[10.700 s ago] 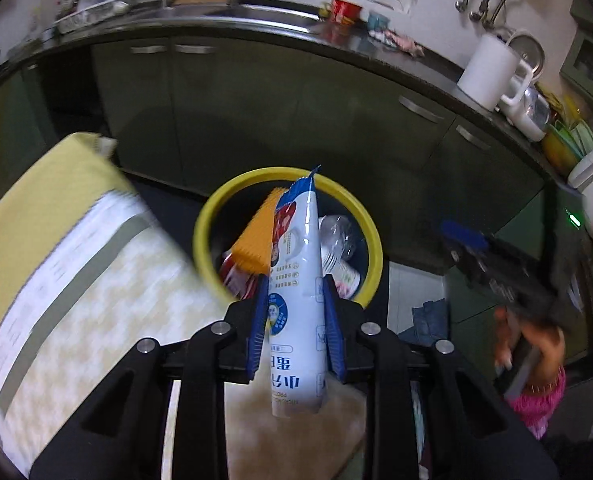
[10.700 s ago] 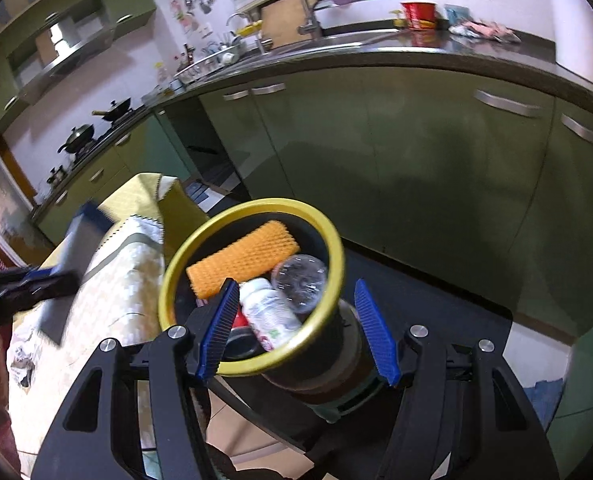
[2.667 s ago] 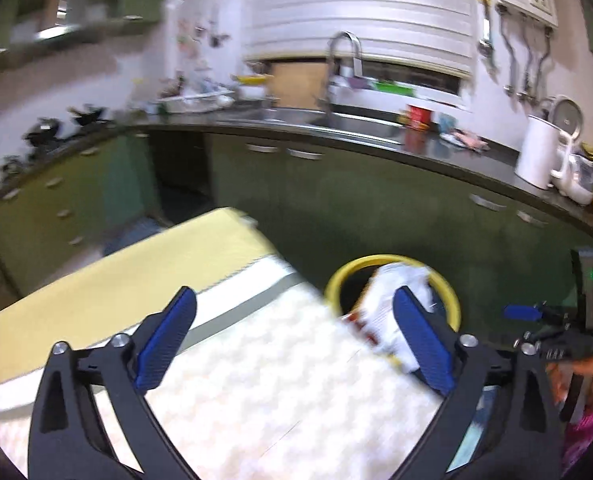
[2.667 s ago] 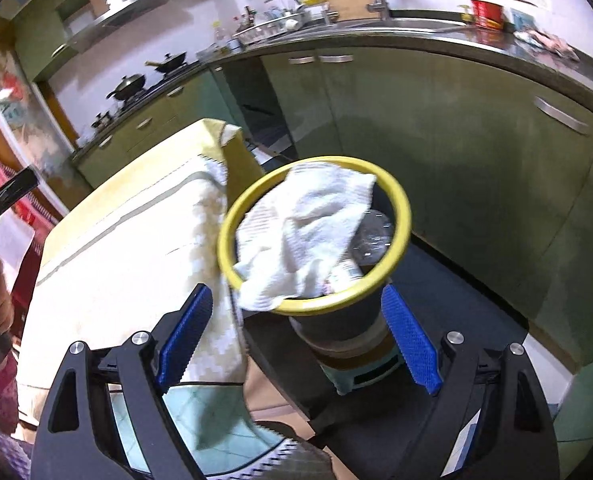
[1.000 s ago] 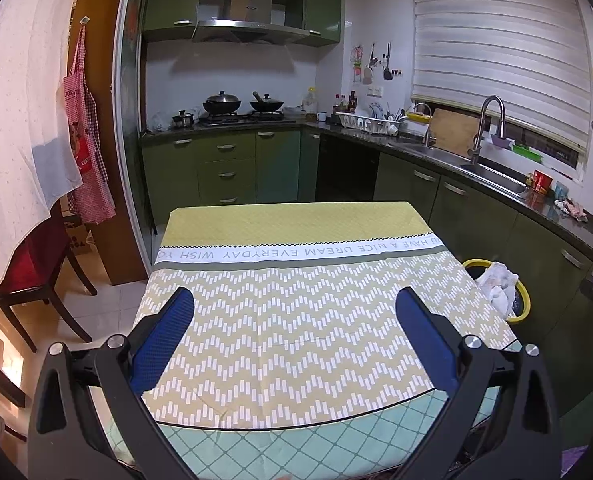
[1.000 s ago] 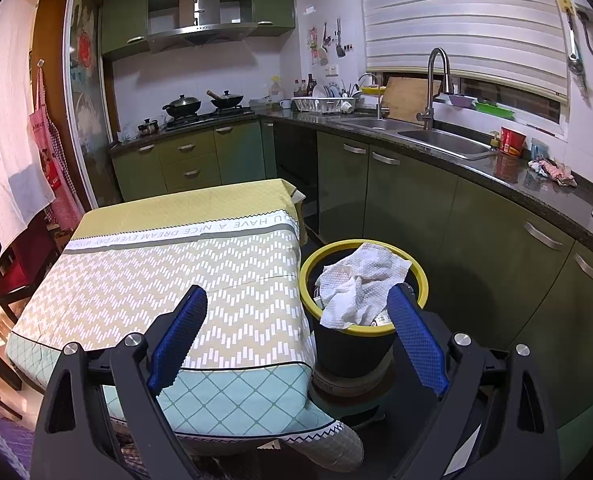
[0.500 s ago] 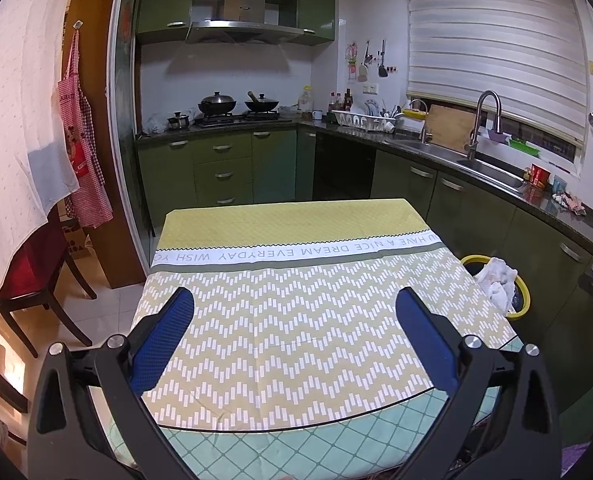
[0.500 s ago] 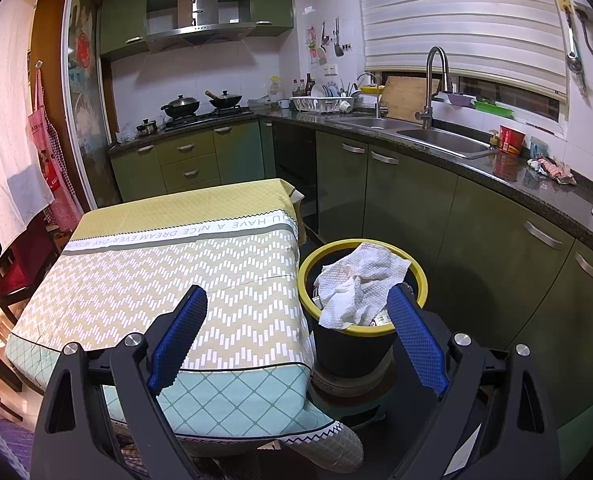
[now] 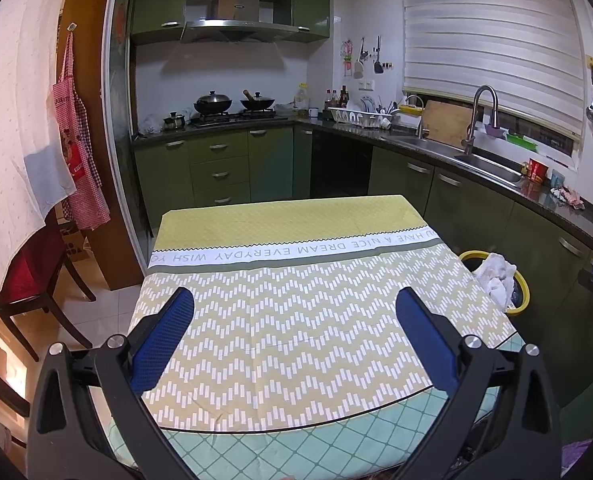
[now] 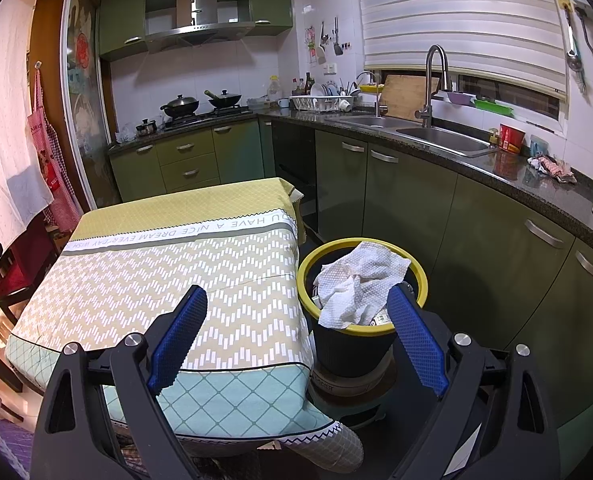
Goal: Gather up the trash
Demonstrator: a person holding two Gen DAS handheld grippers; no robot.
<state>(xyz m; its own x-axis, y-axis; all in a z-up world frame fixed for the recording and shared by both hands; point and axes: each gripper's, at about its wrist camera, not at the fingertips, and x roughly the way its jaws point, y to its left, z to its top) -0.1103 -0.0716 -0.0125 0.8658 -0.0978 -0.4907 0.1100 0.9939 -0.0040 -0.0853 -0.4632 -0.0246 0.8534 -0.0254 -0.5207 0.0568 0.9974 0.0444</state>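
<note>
A black trash bin with a yellow rim (image 10: 412,264) stands on the floor beside the table's right edge, with a crumpled white paper towel (image 10: 360,284) on top of its contents. It also shows in the left wrist view (image 9: 522,300) with the towel (image 9: 496,276). My left gripper (image 9: 294,332) is open and empty, held back over the near end of the table (image 9: 288,264). My right gripper (image 10: 296,328) is open and empty, held back from the bin and the table corner (image 10: 176,264).
The table carries a yellow and white zigzag tablecloth with nothing on it. Green kitchen cabinets (image 10: 408,200) and a dark counter with a sink (image 10: 440,138) run along the right. A dark chair (image 9: 28,280) stands left of the table. A stove with pots (image 9: 232,106) is at the back.
Earlier, my left gripper held a white and blue wrapper over the bin; now it is empty and a paper towel tops the bin. Both grippers pulled far back; the last second is almost still.
</note>
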